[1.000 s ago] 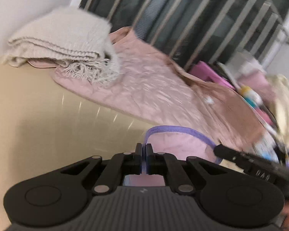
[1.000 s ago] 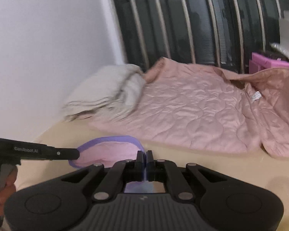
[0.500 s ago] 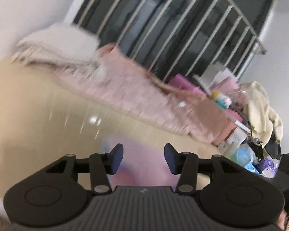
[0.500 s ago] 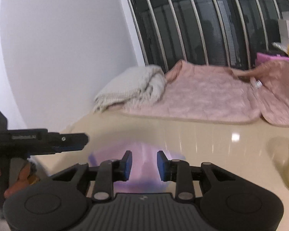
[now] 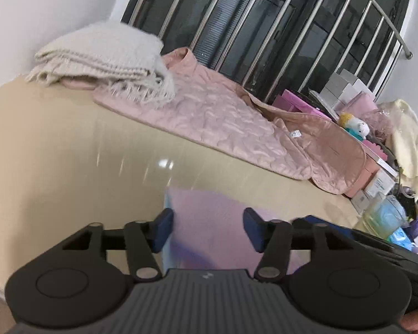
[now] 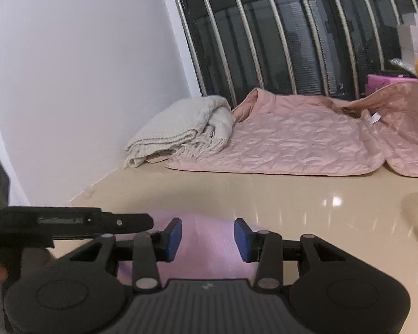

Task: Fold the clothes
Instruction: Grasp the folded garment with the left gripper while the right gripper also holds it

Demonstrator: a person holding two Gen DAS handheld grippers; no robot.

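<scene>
Risk first: the small pink garment lies blurred on the beige table just under both my claws, and I judge that if it has landed bunched or skewed, the fold will not sit flat. A pad dragging across the cloth as I pull away could also tug the fold open. The glossy tabletop looks slick, so the piece may slide. Left gripper: jaws opening, spread about midway, pink cloth visible in the gap below, pads not pressing it. Right gripper: jaws opening too, a narrower gap, cloth below, nothing pinched. The pink quilted jacket and the folded cream knit rest well apart at the table's far side.
</scene>
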